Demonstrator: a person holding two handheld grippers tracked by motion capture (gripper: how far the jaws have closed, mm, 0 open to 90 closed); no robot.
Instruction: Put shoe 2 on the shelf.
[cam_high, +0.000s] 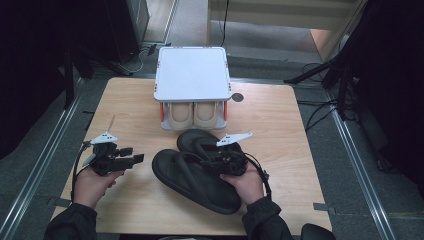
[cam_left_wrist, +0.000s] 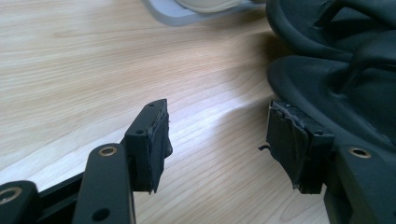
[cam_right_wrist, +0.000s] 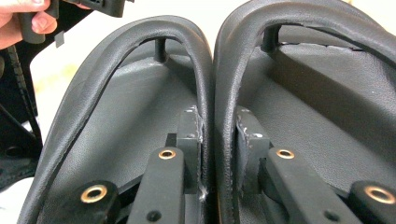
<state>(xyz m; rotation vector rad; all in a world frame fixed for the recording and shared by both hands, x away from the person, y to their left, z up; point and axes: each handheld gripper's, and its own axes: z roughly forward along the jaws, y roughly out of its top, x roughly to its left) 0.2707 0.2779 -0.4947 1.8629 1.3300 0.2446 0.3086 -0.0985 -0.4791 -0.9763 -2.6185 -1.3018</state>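
Observation:
Two black flip-flops lie side by side on the wooden table, one nearer me (cam_high: 192, 185) and one behind it (cam_high: 196, 139). My right gripper (cam_high: 209, 161) reaches over them from the right. In the right gripper view it (cam_right_wrist: 217, 135) is shut on the two inner straps, the left strap (cam_right_wrist: 201, 65) and the right strap (cam_right_wrist: 229, 60), pressing them together. My left gripper (cam_high: 132, 153) hovers left of the flip-flops, pointing toward them. Its jaws (cam_left_wrist: 217, 135) stand open with nothing between them, and the near flip-flop (cam_left_wrist: 336, 88) is just beyond the right jaw.
A small shoe rack with a grey top (cam_high: 192, 75) stands at the table's far middle, with a pair of beige slippers (cam_high: 192, 114) on its lower level. Bare wood (cam_high: 130, 200) spreads left and in front. A dark round mark (cam_high: 237, 97) sits beside the rack.

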